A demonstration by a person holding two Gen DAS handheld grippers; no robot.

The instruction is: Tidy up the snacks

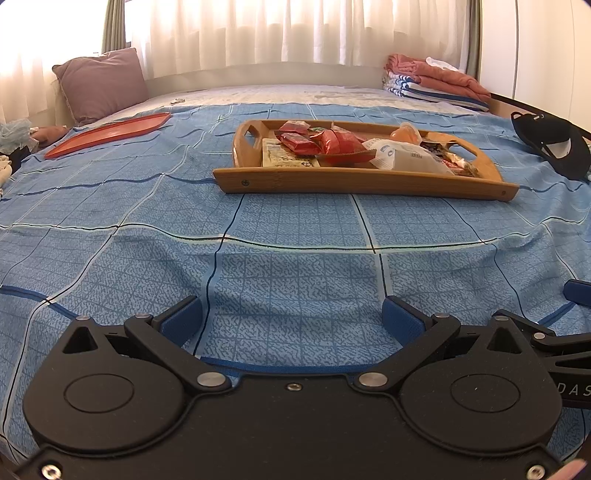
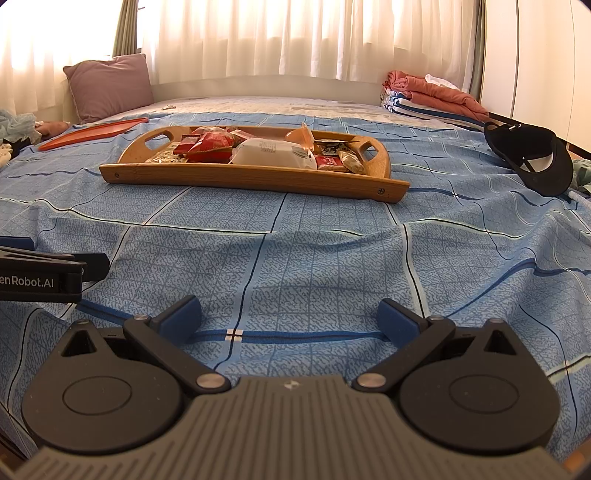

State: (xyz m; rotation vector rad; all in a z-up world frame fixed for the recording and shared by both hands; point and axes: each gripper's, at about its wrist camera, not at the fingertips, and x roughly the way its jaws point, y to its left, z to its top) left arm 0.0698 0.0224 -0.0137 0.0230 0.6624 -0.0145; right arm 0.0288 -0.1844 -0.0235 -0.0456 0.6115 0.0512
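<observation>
Left gripper (image 1: 291,317): your blue-padded fingers (image 1: 183,319) are spread wide with nothing between them, held low over the near part of the bed.
Right gripper (image 2: 288,319): your fingers (image 2: 397,319) here are likewise spread apart and hold nothing; the left tool's black body shows at this view's left edge.
Snacks: red foil-wrapped snack packets (image 1: 314,142) and a white plastic snack bag (image 1: 402,158) lie heaped in the oval wooden tray with cut-out handles (image 1: 362,182), which sits mid-bed, well beyond both grippers.
Bed: a blue checked bedspread (image 1: 295,229) covers it, lightly rumpled between you and the tray.
Far left: a flat red plastic tray (image 1: 107,134) rests on the spread, apart from the wooden one, with a mauve square cushion (image 1: 101,83) behind it.
Far right: a black cap (image 2: 532,162) lies near the bed's edge; a pile of folded pink and striped towels (image 1: 436,81) sits beyond it by the white curtains (image 1: 295,29).
</observation>
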